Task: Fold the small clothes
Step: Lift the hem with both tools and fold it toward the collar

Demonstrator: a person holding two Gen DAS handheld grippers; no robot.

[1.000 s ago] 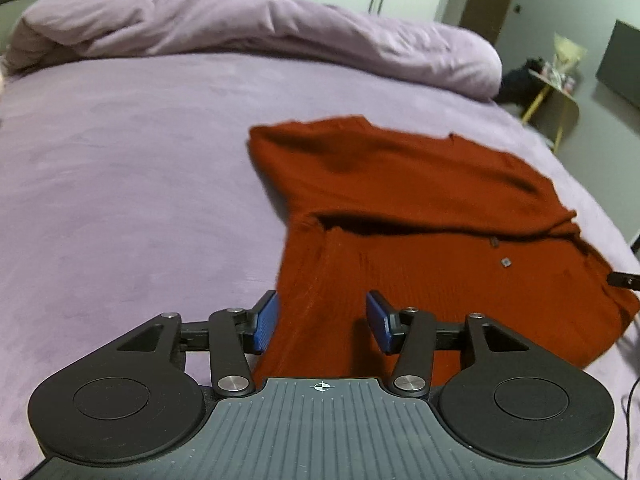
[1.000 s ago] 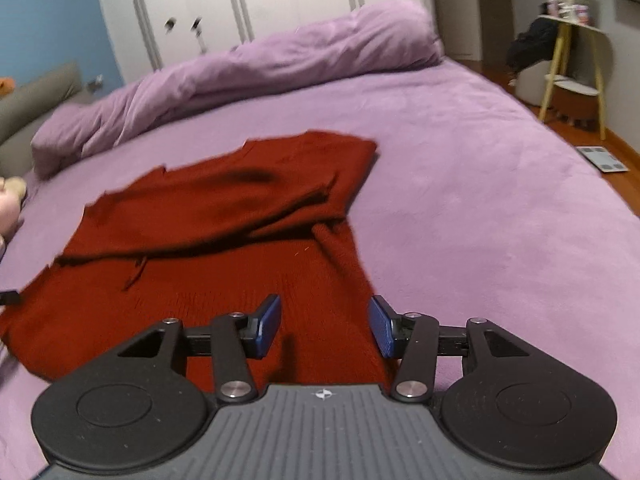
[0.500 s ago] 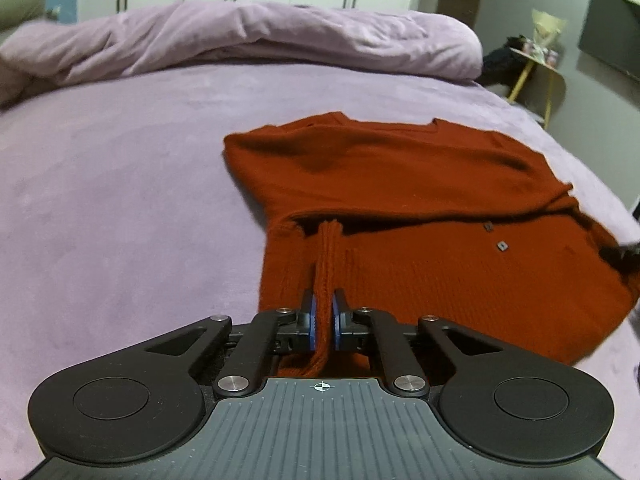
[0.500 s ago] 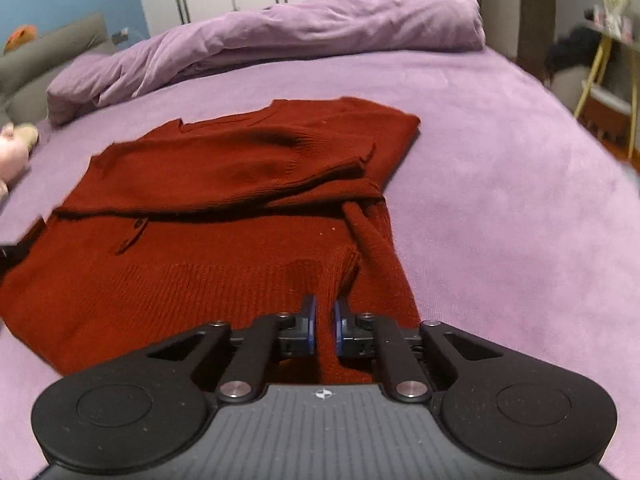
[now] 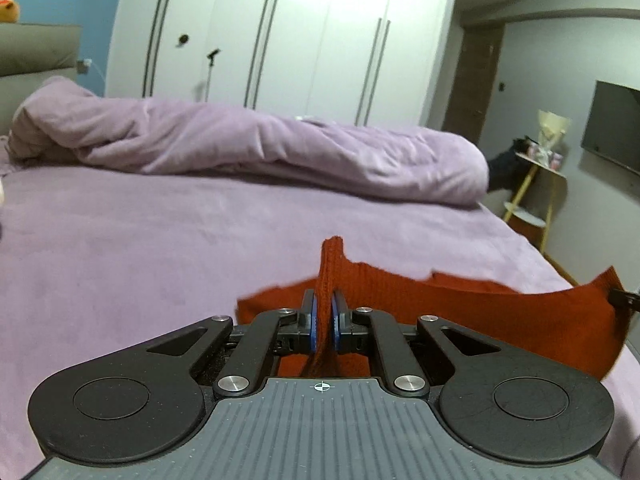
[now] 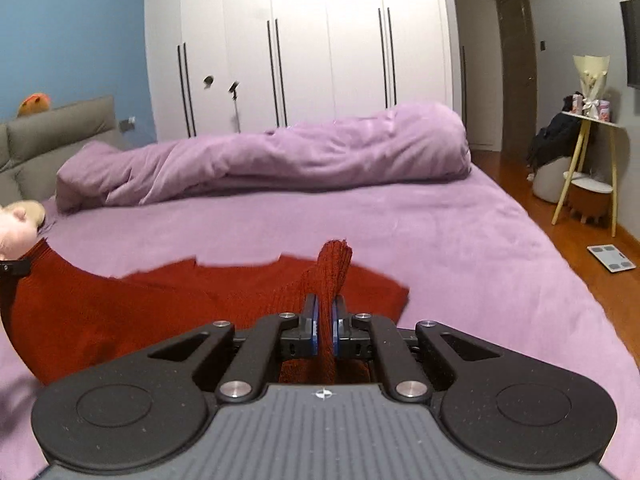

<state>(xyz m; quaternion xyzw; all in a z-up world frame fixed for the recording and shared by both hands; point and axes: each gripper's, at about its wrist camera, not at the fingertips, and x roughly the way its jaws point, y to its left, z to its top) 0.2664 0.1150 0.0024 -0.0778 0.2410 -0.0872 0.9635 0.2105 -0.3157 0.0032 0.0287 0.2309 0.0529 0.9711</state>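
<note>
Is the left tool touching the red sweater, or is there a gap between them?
Touching. In the left wrist view, the left tool is shut on a pinched ridge of the red sweater, and the knit fills the space between its blue pads.

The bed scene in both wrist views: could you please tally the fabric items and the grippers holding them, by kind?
Red sweater: 1
Rolled purple duvet: 1
Purple bed sheet: 1
Grippers, jaws shut on the sweater hem: 2, left gripper and right gripper
Total: 5
</note>
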